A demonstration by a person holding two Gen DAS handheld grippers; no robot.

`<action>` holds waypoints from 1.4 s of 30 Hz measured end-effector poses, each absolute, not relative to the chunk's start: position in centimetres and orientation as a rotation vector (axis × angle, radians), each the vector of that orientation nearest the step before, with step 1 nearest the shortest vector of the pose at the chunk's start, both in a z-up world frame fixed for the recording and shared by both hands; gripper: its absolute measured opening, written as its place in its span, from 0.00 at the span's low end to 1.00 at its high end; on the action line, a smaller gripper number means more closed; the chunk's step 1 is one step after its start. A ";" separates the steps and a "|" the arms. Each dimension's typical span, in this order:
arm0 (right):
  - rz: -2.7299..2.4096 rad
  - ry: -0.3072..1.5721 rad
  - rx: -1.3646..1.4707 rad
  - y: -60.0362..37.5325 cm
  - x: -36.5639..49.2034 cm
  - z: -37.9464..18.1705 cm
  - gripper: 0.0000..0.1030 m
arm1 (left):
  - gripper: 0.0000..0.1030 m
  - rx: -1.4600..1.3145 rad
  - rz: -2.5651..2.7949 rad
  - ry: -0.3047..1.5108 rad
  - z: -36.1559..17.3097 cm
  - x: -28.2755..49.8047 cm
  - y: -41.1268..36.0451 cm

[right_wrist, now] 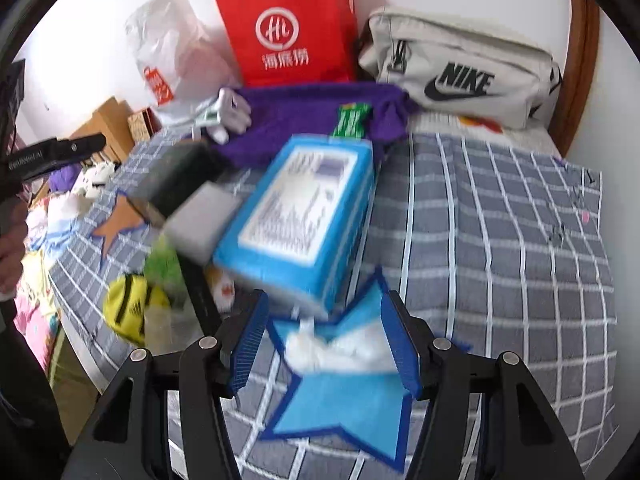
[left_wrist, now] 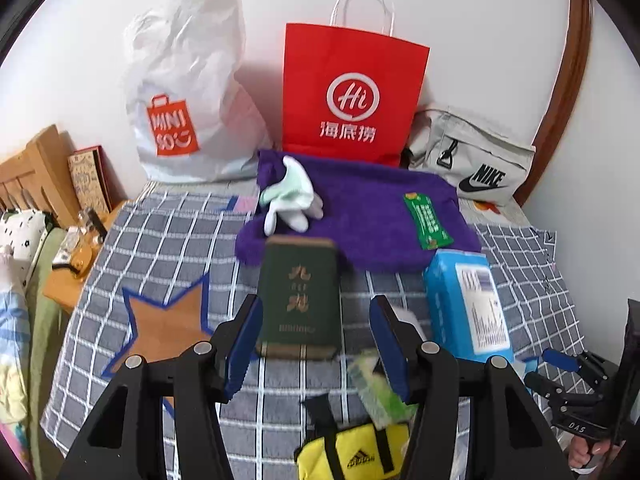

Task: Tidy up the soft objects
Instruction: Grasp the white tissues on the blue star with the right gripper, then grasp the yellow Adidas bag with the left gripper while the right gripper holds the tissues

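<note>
The left gripper point(left_wrist: 316, 344) is hovering over a bed point(left_wrist: 532, 280) covered in a grey checked sheet, its fingers standing apart with nothing pressed between them. Just beyond them a dark green box point(left_wrist: 298, 298) is lying flat, its long axis running straight away from the camera toward the wall. To its right a blue tissue pack point(left_wrist: 466, 306) is lying with its long axis running away too, leaning a little leftward at the far end. Behind both, a purple towel point(left_wrist: 360, 220) is spreading crosswise, carrying a pair of white gloves point(left_wrist: 294, 196) and a green packet point(left_wrist: 428, 220). A yellow pouch point(left_wrist: 352, 454) is sitting at the near edge, beside a blurred green pack point(left_wrist: 378, 392).

The right gripper point(right_wrist: 324, 340) is also holding its fingers apart; a white crumpled scrap point(right_wrist: 336, 350) is lying between them on a blue star patch point(right_wrist: 344, 400), though whether the pads touch it cannot be told. Against the wall a white plastic bag point(left_wrist: 188, 88), a red paper bag point(left_wrist: 352, 92) and a grey waist bag point(left_wrist: 476, 156) are standing in a row.
</note>
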State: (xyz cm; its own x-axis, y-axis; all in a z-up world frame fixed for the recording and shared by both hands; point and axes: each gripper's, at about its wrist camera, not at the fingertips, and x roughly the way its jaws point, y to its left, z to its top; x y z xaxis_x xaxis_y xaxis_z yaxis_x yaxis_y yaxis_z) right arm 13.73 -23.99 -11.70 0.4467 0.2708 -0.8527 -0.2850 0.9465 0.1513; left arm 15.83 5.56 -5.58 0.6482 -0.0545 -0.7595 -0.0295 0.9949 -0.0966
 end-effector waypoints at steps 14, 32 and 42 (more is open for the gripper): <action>0.319 1.062 -0.061 -22.6 12.8 -17.0 0.56 | 0.52 -0.136 0.011 0.942 -10.8 12.4 7.1; 0.285 1.025 -0.055 -22.2 11.5 -16.7 0.23 | 0.52 -0.192 -0.057 1.035 -14.8 10.2 7.1; 0.322 1.027 -0.036 -21.0 10.3 -17.2 0.24 | 0.45 -0.219 -0.127 1.084 -17.3 9.3 6.1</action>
